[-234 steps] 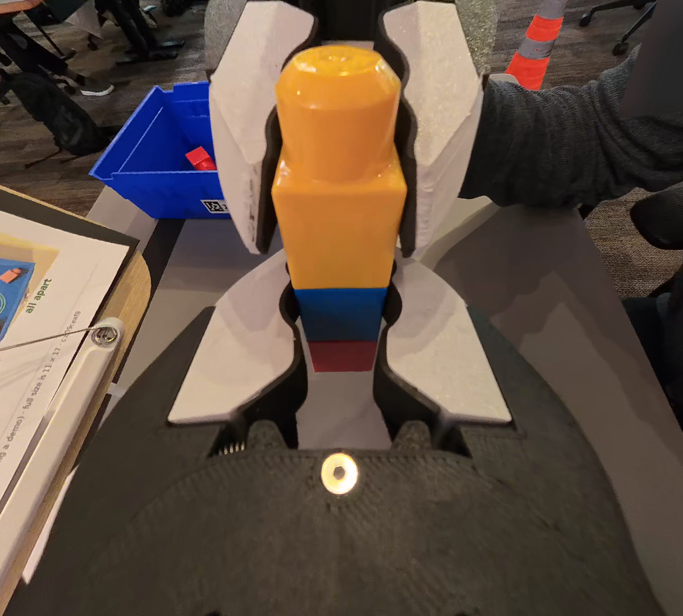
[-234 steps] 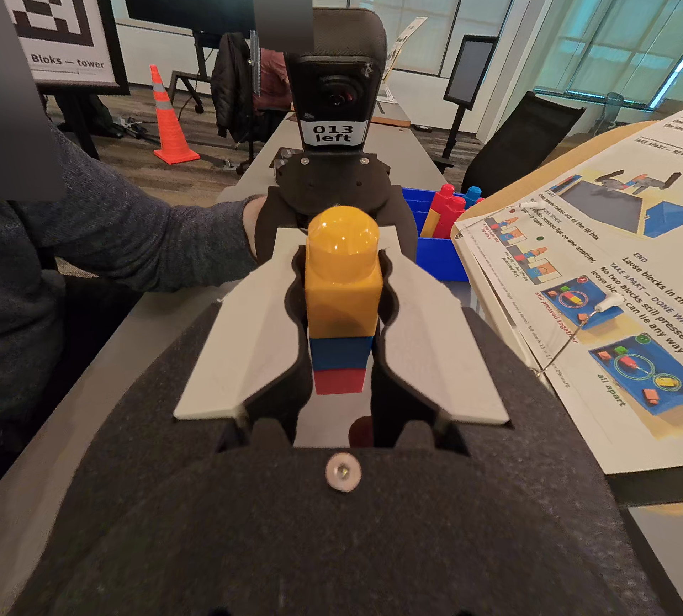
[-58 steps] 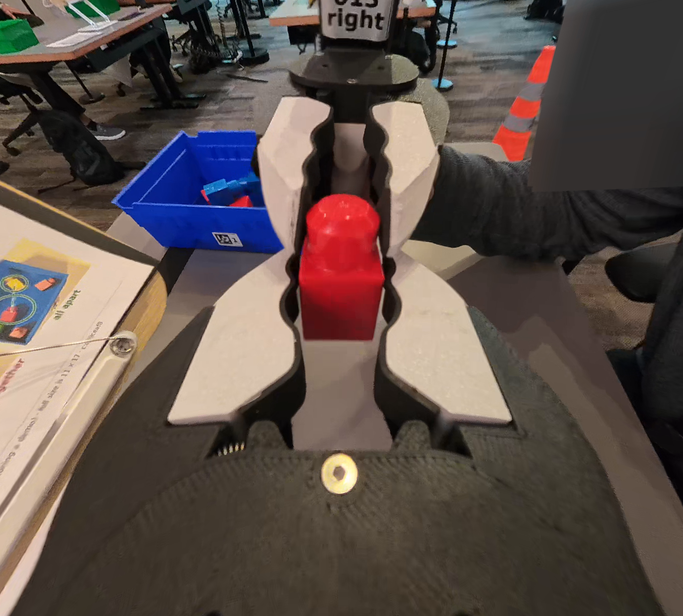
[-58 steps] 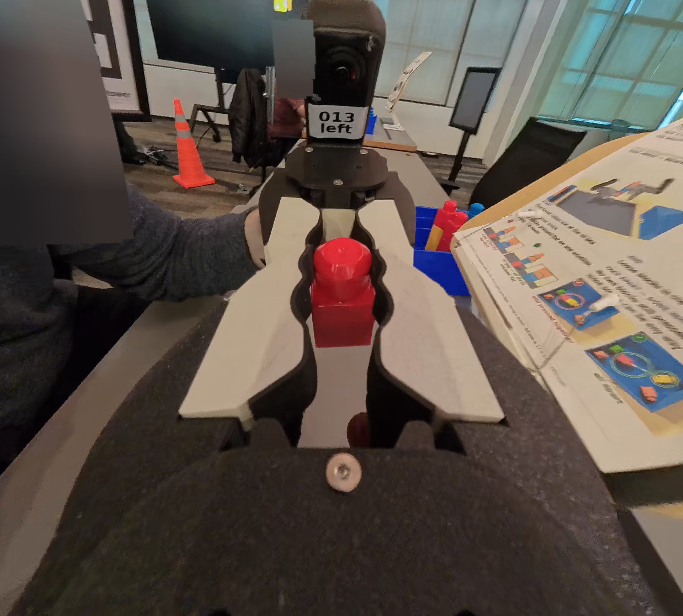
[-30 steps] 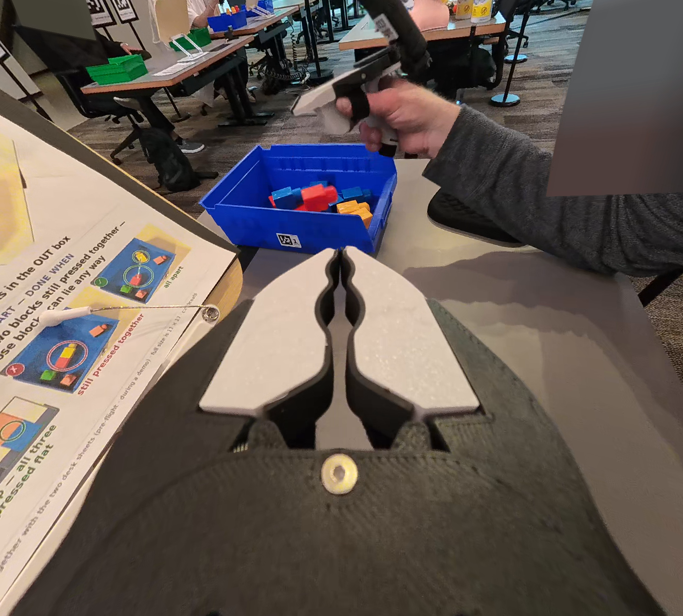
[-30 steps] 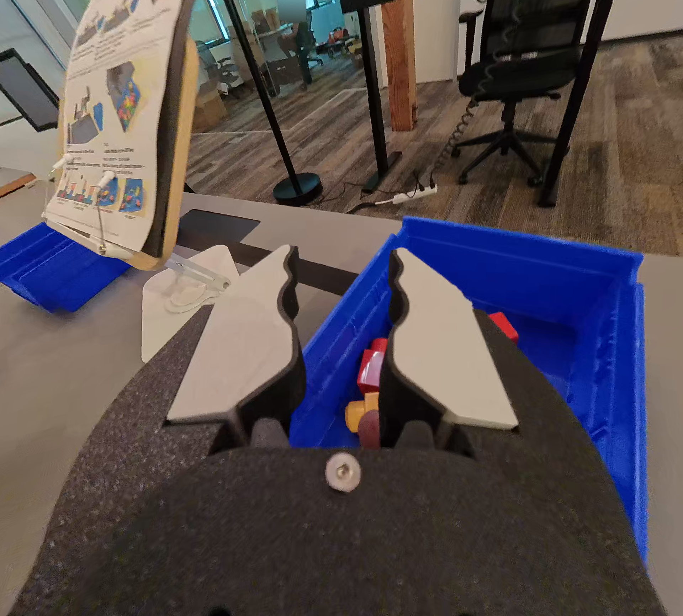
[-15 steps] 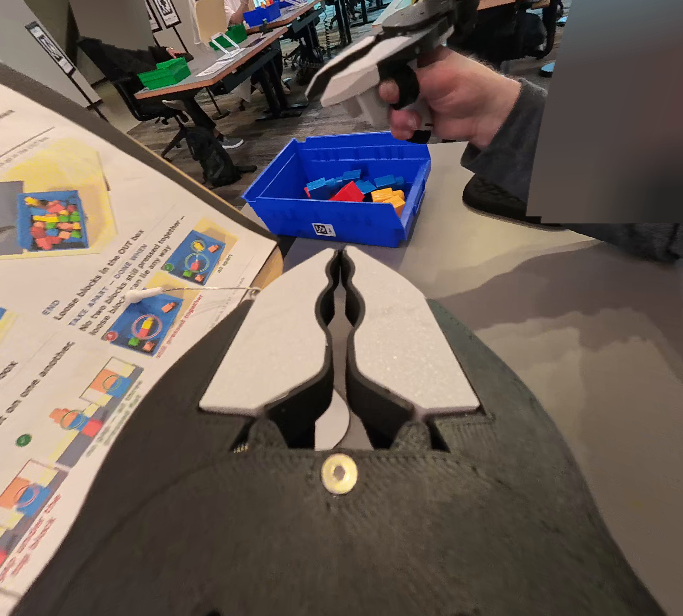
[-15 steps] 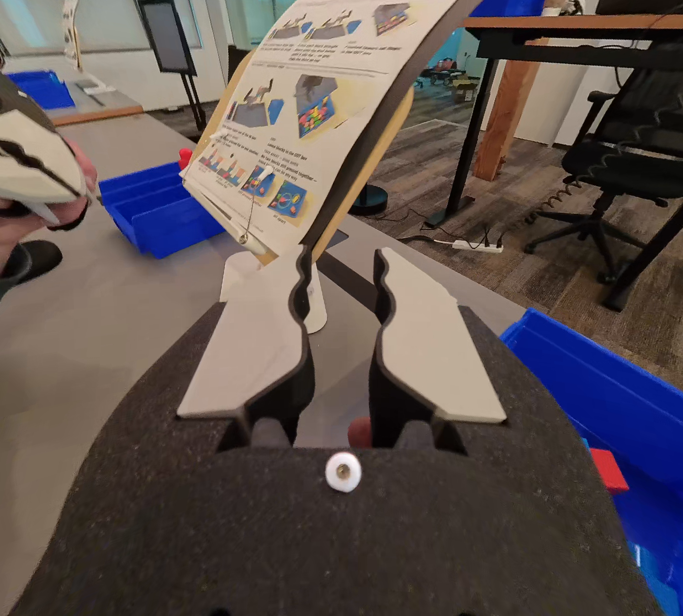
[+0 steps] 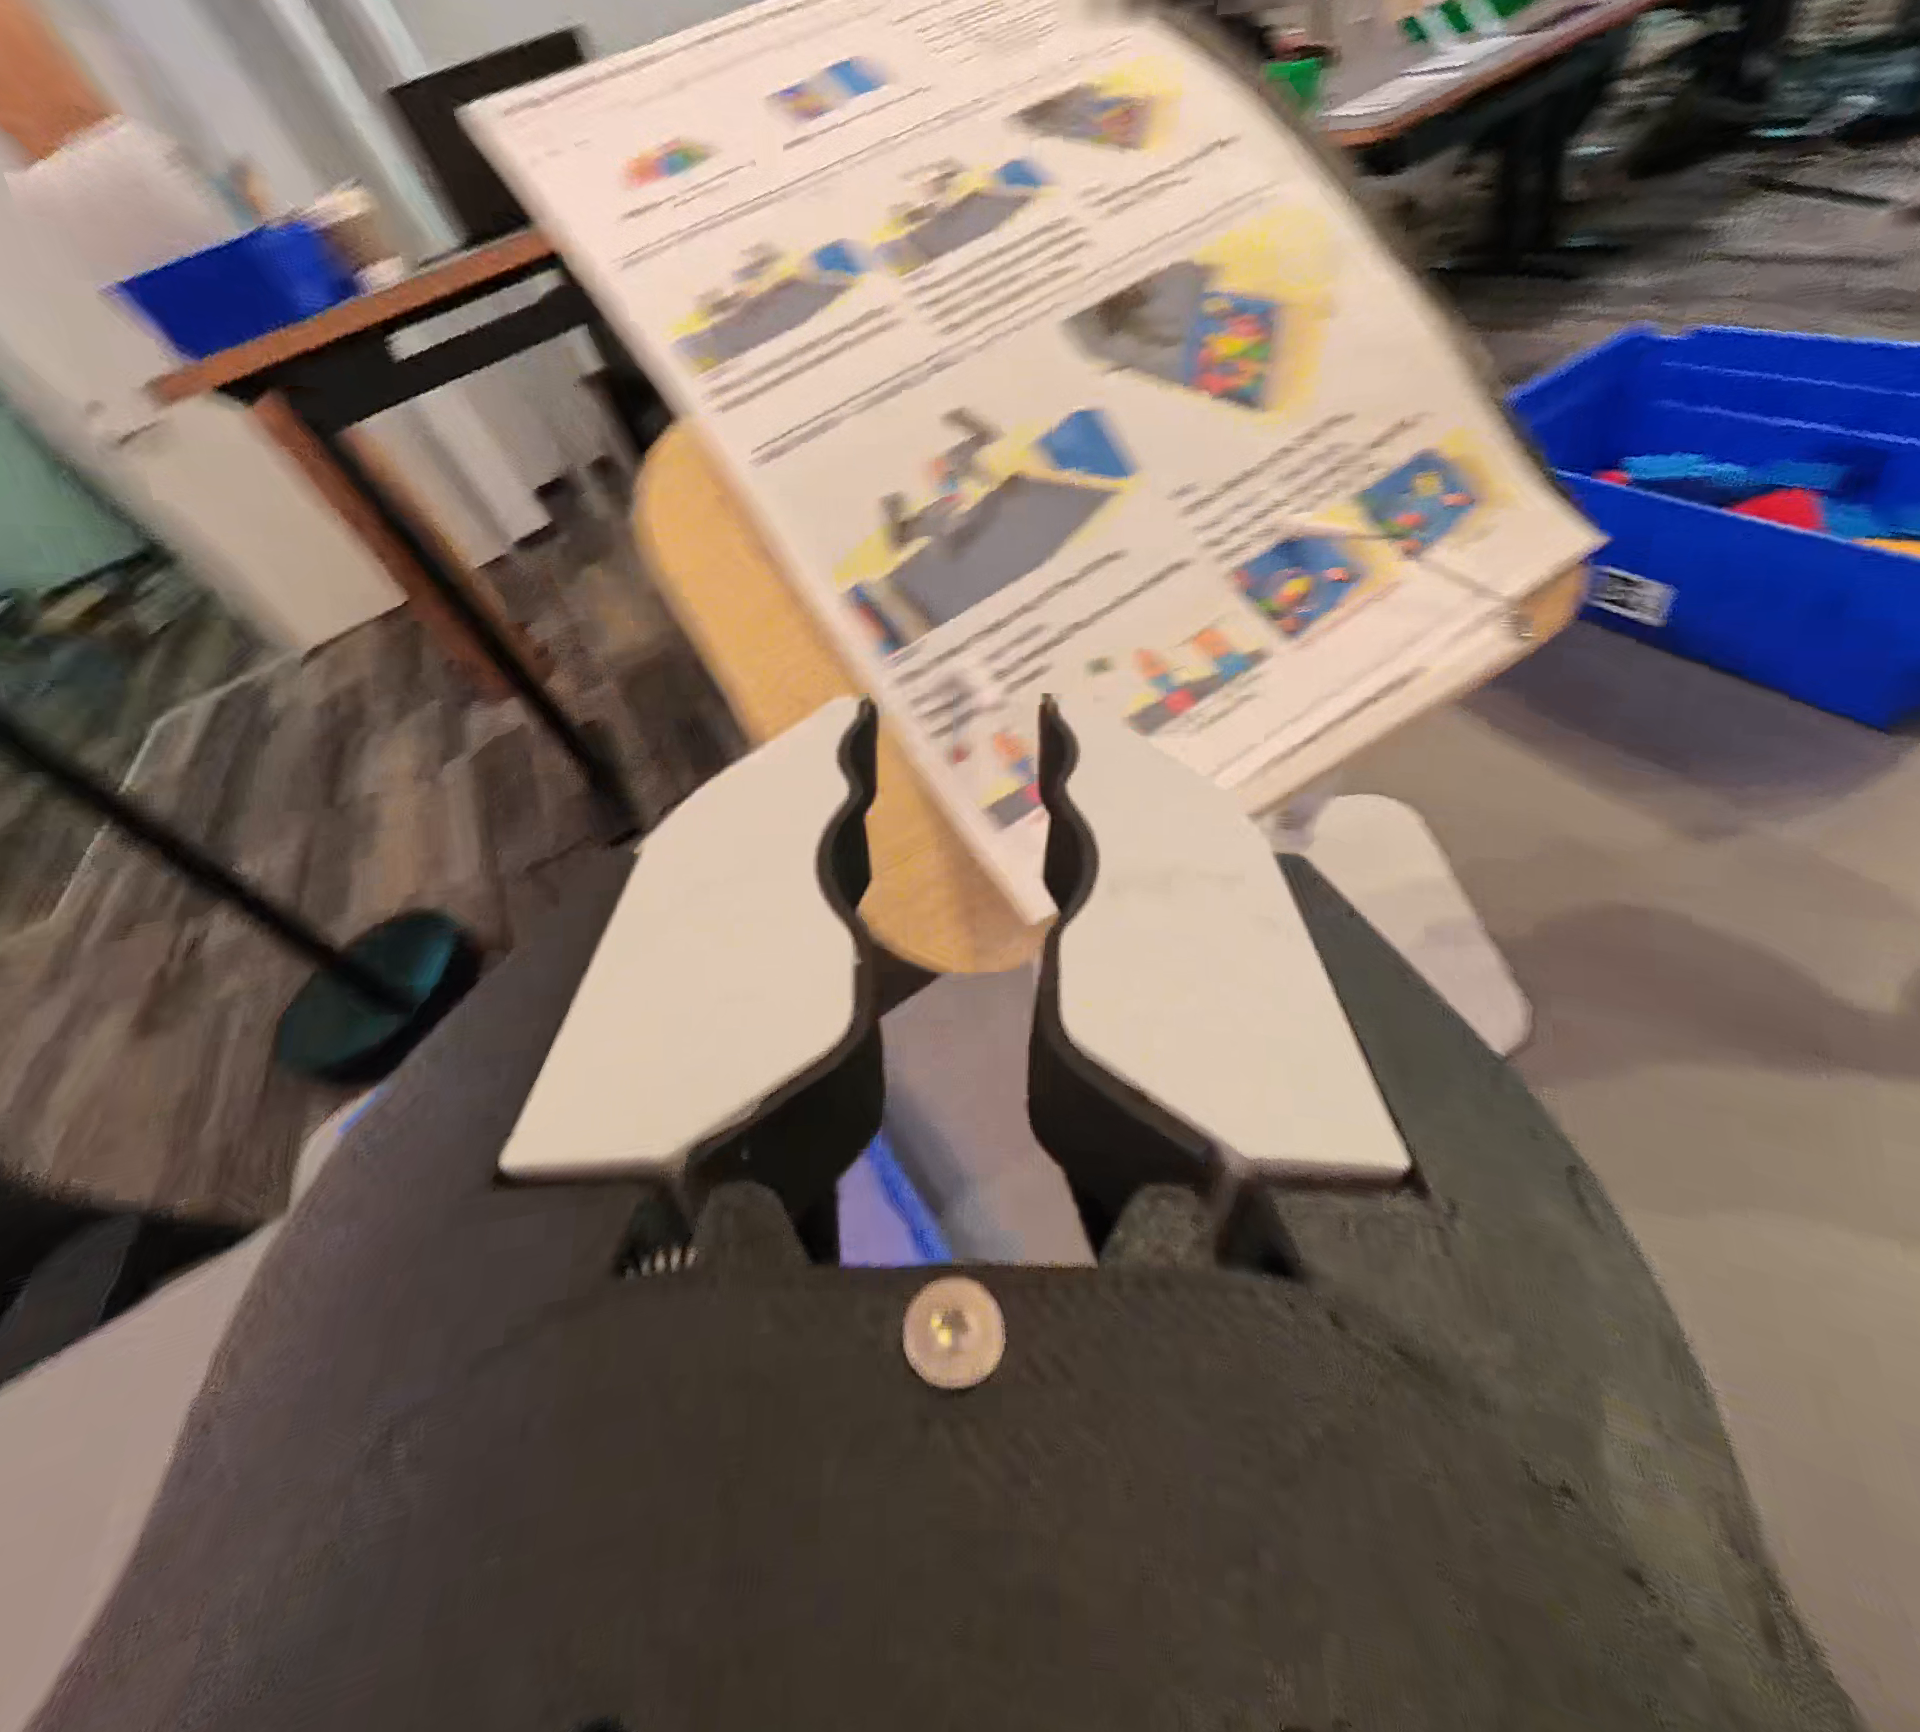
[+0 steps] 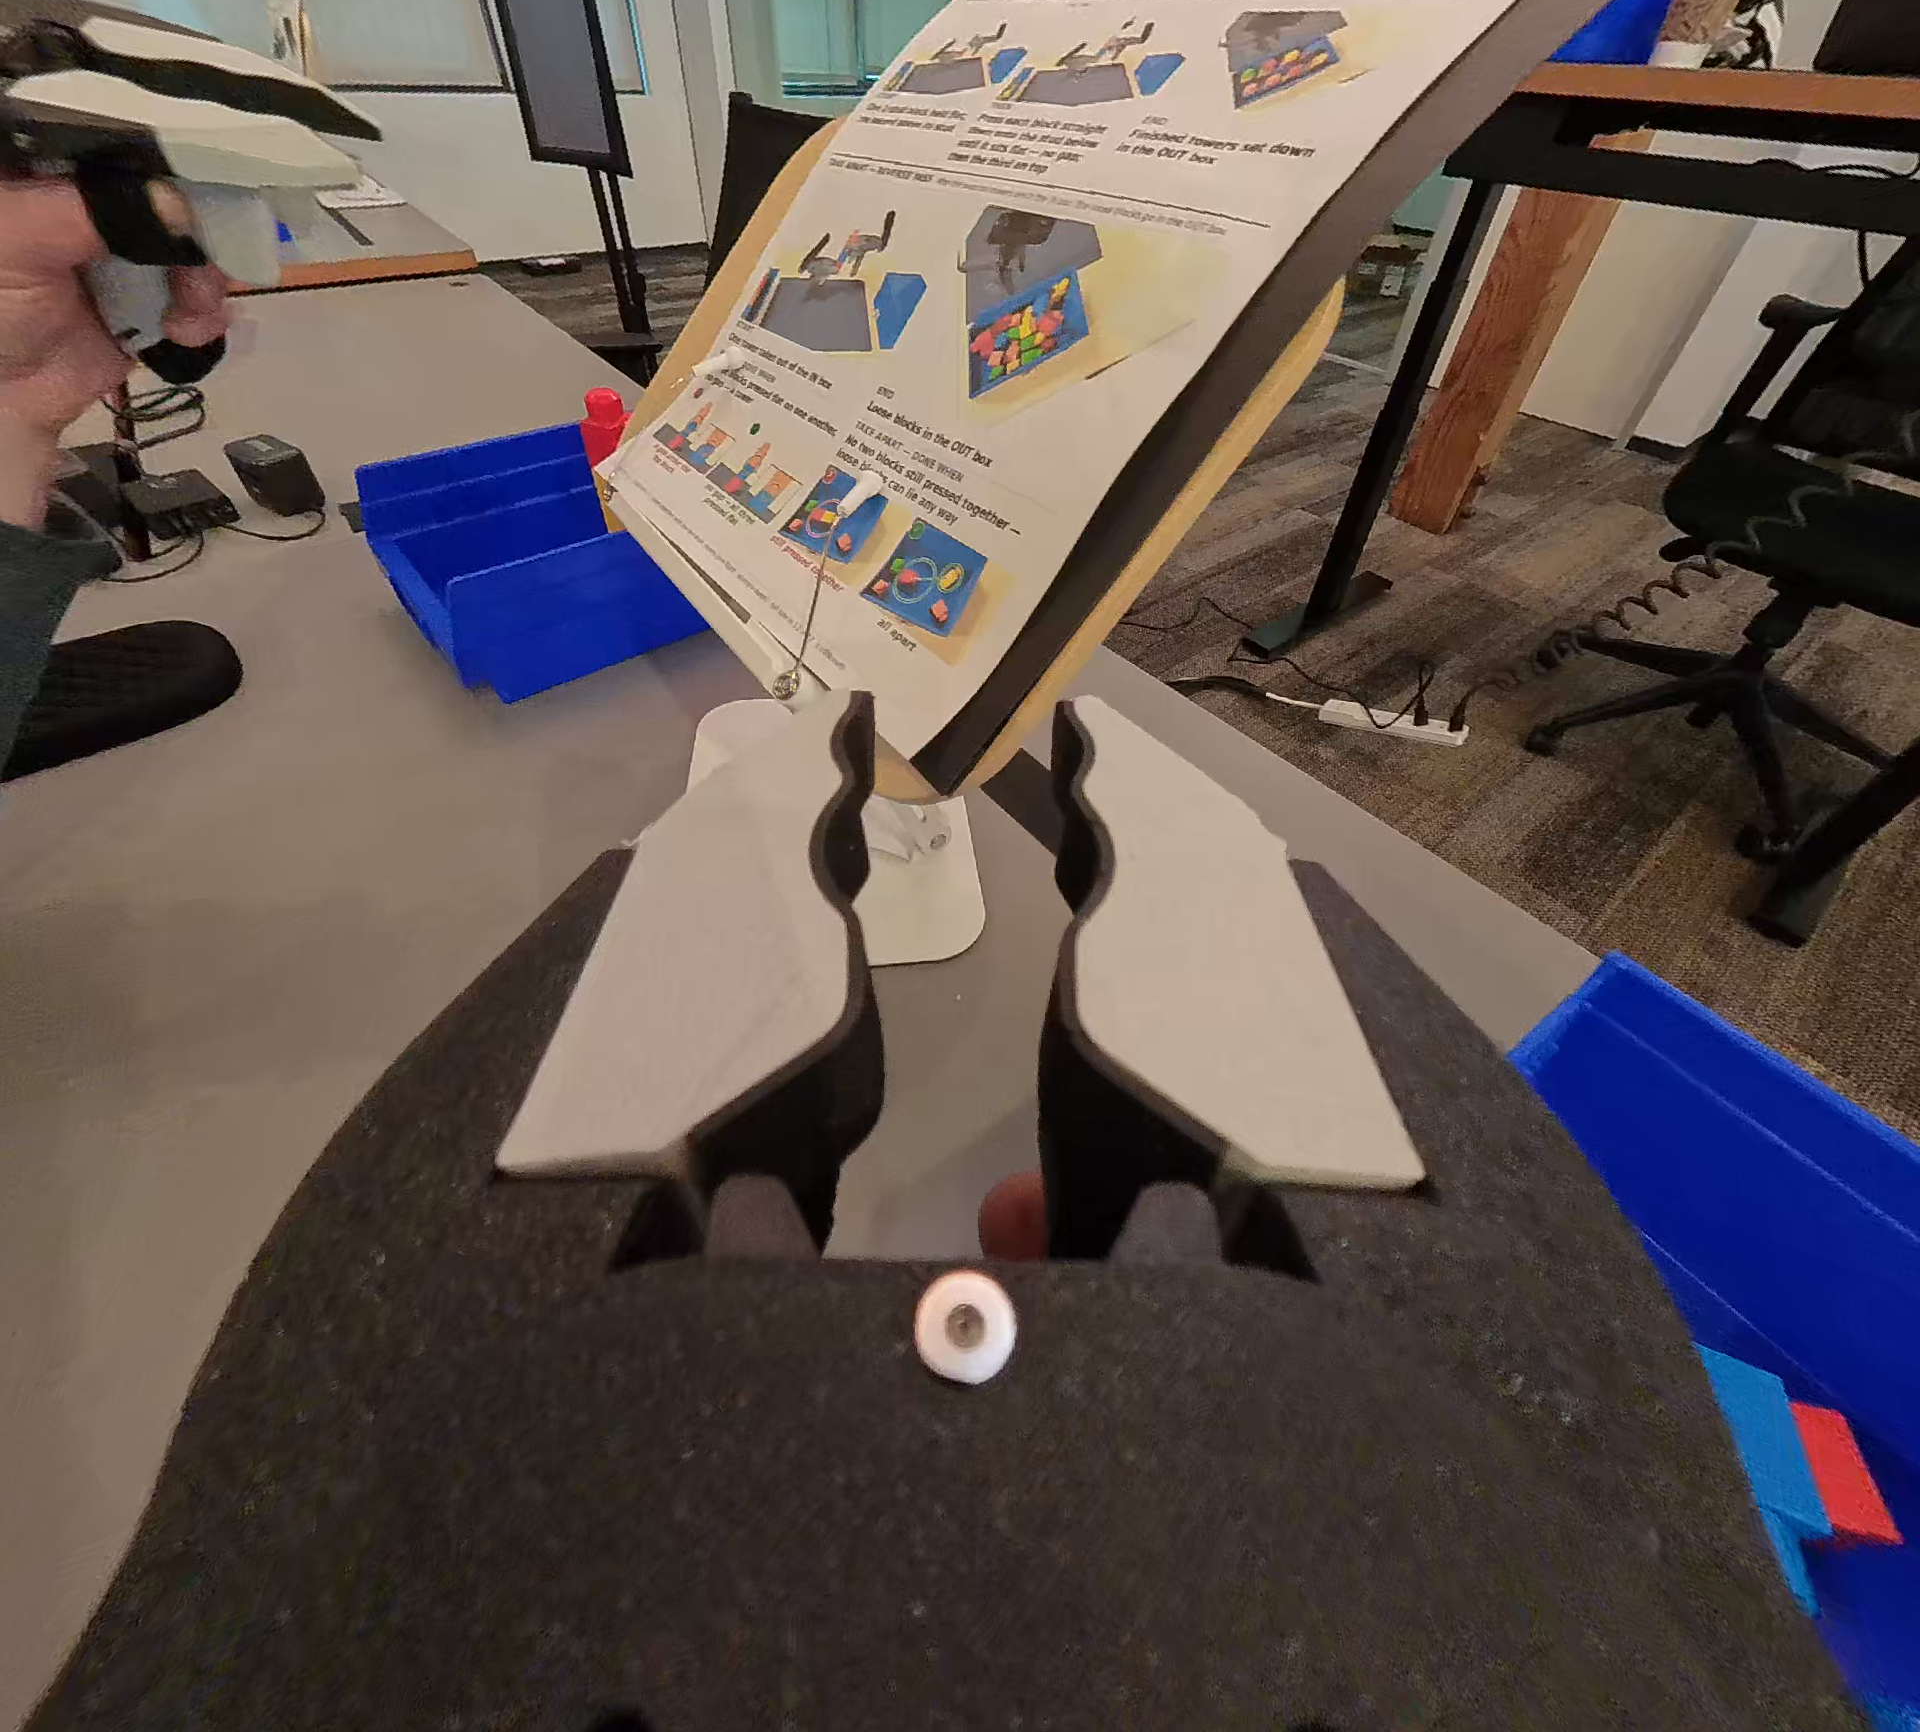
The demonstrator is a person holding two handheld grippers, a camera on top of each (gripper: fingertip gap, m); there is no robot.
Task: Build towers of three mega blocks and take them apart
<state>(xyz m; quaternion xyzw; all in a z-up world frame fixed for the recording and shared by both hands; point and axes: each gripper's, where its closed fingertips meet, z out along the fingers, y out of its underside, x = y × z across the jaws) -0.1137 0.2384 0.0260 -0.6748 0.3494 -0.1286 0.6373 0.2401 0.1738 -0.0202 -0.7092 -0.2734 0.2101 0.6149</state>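
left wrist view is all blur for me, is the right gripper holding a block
Observer: No. The right gripper is open and empty, aimed at the instruction board.
Operator: any bin on the far side of that board
Observer: Yes, a blue bin sits on the table there; a red block shows at its far end, by the board's edge.
Operator: where does my gripper show
Observer: The left gripper is at the far left, above the table, held in a hand.

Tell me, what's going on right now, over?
Left claw open, empty. Right claw open, empty. Loose blocks lie in blue bin. Instruction board stands just ahead of both claws.
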